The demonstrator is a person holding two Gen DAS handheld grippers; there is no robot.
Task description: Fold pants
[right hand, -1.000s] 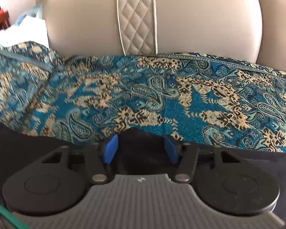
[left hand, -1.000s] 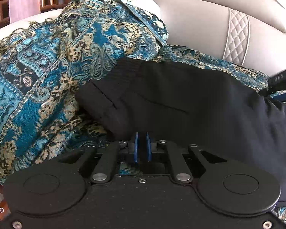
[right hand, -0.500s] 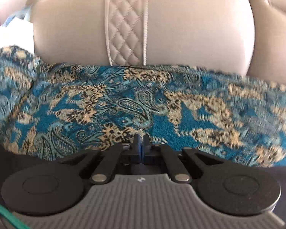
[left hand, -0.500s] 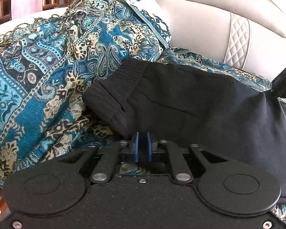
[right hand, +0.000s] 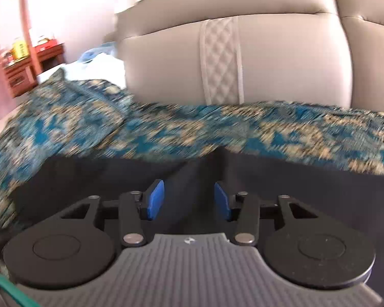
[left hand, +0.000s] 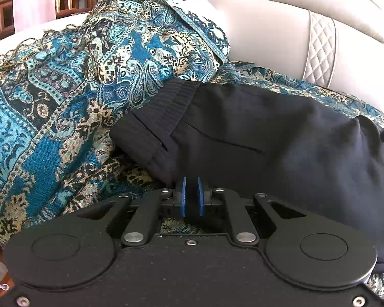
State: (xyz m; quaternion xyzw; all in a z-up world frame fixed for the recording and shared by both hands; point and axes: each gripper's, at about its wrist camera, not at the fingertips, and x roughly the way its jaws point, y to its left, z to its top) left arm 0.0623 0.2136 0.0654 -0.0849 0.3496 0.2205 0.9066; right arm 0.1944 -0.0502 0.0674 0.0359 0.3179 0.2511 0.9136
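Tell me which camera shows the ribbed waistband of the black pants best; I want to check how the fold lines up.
The left wrist view: the ribbed waistband lies sharp and unobstructed against the paisley throw. The right wrist view is motion-blurred and shows only plain dark fabric of the black pants, no waistband.

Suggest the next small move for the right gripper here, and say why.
Probably lower the right gripper onto the black pants edge and close. Its jaws are opening with nothing pinched, cloth lying just ahead, while the left gripper, nearly shut, sits at the pants' near edge on the patterned throw.
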